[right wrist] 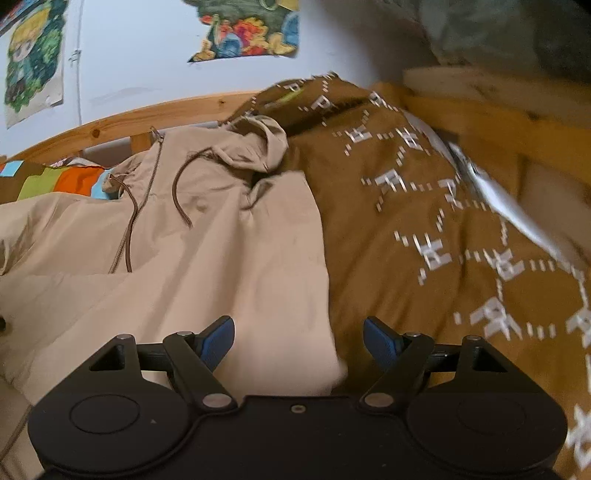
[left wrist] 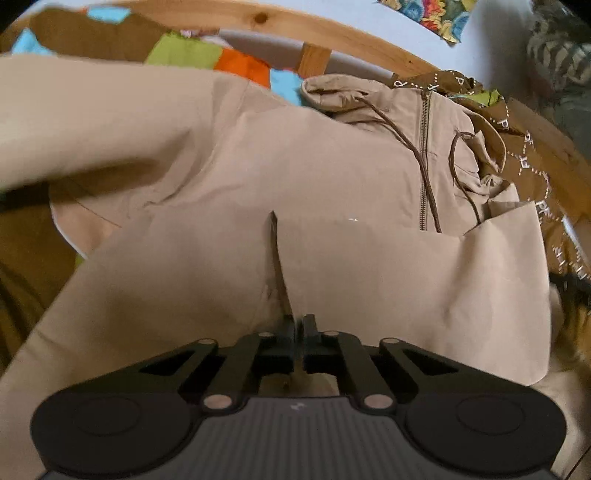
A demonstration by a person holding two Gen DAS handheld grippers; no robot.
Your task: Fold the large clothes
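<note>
A beige hooded jacket (left wrist: 332,166) lies spread on the bed, its hood (left wrist: 332,92) toward the headboard and its zipper (left wrist: 424,158) and brown drawstrings showing. My left gripper (left wrist: 299,325) is shut on the jacket's cloth; a sharp crease runs up from its closed fingertips. In the right wrist view the same jacket (right wrist: 221,240) fills the left half, hood (right wrist: 255,147) at the top. My right gripper (right wrist: 299,343) is open, blue pads wide apart, hovering over the jacket's right edge where it meets the blanket. Nothing is between its fingers.
A brown blanket with white lettering (right wrist: 424,221) lies to the right of the jacket. Bright patchwork bedding (left wrist: 240,62) shows behind it. A wooden bed rail (right wrist: 147,114) runs along the far side and right, with posters (right wrist: 251,33) on the wall.
</note>
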